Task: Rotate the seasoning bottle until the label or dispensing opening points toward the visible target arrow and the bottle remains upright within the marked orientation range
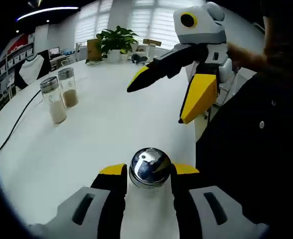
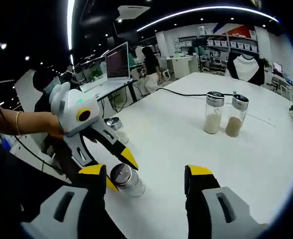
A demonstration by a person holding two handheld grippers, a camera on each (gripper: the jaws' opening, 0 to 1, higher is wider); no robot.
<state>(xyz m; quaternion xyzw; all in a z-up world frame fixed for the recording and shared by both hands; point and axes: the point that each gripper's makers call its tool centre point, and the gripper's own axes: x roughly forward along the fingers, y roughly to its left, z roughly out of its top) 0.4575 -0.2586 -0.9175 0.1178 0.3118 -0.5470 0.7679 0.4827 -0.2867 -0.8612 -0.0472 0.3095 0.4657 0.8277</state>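
Observation:
A glass seasoning bottle with a chrome cap (image 1: 150, 167) stands near the edge of the white table (image 1: 106, 129), and my left gripper (image 1: 149, 170) is shut on it just below the cap. In the right gripper view the same bottle (image 2: 127, 180) sits between the left gripper's (image 2: 117, 167) yellow-tipped jaws, held by a hand coming in from the left. My right gripper (image 2: 146, 172) is open and holds nothing, a short way from the bottle. In the left gripper view the right gripper (image 1: 156, 103) hovers above the table with its jaws spread.
Two more bottles with pale contents (image 1: 54, 102) (image 1: 68, 88) stand together farther along the table (image 2: 214, 113) (image 2: 234, 115). Another capped bottle (image 2: 115, 125) stands behind the left gripper. A black cable (image 1: 17, 122) runs over the table. A potted plant (image 1: 115, 41) stands at the far end.

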